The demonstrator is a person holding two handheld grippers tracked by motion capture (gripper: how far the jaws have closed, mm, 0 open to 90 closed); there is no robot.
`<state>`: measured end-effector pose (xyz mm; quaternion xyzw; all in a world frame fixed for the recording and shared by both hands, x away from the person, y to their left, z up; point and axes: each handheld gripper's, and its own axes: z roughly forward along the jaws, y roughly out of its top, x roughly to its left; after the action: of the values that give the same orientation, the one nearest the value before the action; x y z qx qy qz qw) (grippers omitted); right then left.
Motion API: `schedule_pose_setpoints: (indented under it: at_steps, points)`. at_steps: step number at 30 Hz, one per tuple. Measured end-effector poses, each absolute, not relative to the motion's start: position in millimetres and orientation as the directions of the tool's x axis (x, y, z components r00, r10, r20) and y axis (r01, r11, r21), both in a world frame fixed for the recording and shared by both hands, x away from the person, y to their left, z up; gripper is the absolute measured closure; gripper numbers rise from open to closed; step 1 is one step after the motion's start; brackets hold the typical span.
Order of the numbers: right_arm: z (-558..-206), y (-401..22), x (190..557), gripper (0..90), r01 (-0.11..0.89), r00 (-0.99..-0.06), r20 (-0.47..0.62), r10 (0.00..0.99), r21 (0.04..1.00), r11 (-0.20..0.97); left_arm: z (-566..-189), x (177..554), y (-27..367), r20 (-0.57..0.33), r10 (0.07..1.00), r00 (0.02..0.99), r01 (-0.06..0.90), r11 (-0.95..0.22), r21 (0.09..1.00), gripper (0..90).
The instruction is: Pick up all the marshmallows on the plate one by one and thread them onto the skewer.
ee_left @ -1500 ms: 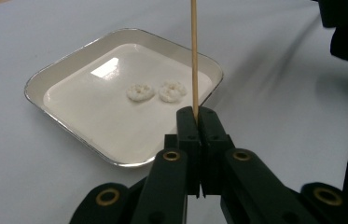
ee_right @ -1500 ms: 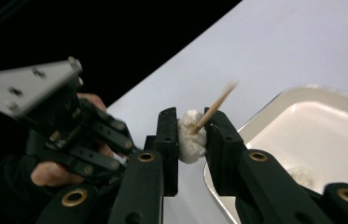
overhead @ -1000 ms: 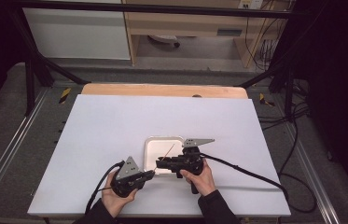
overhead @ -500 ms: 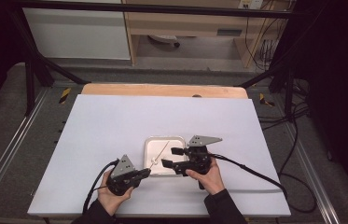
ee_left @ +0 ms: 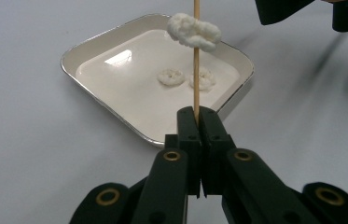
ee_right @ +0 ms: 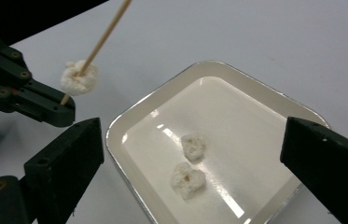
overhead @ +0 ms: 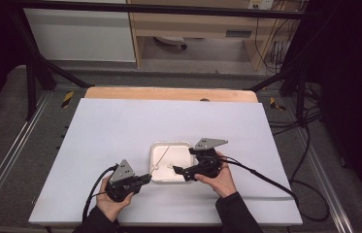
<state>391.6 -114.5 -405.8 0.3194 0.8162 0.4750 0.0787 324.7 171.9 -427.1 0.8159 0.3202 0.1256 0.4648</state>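
left gripper [ee_left: 196,122]: i see my jaws pressed together on the lower end of a thin wooden skewer [ee_left: 195,51], which runs straight away from them. in the high view this gripper [overhead: 142,178] sits at the near left of the table, just beside the tray's near-left corner.
skewered piece [ee_left: 194,31]: one white, puffy lump is threaded on the skewer partway along it, held in the air above the tray's far side as the left gripper view shows it (from the right gripper view it [ee_right: 79,78] hangs beside the tray's edge, over the table).
right gripper [ee_right: 190,158]: my jaws stand wide apart and hold nothing, one on each side of the tray. in the high view it [overhead: 178,170] lies over the tray's near right part.
tray [overhead: 186,145]: a white, square, shallow dish with rounded corners, near the middle of the table and toward my edge.
loose pieces [ee_right: 194,146]: two small white ring-like lumps lie on the tray floor, just beside each other, between my right jaws.
table [overhead: 120,126]: a plain white sheet, with a wooden strip [overhead: 169,93] along its far edge.
hands: a dark sleeve [overhead: 237,213] shows at the right wrist.
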Motion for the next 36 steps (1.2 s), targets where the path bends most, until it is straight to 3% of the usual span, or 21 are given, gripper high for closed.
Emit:
schedule_pose_setpoints:
  at_steps: [13,36]
  points:
    - [-421,-108,406,11.0,0.456,-0.779,0.132,0.613,0.790,0.410,-427,327,177,-0.093,0.647,0.756,0.413,-0.362,0.836,88.4]
    - [-450,-94,397,52.1,0.419,-0.827,0.082,0.556,0.750,0.512,-429,328,176,-0.093,0.647,0.757,0.419,-0.371,0.829,88.5]
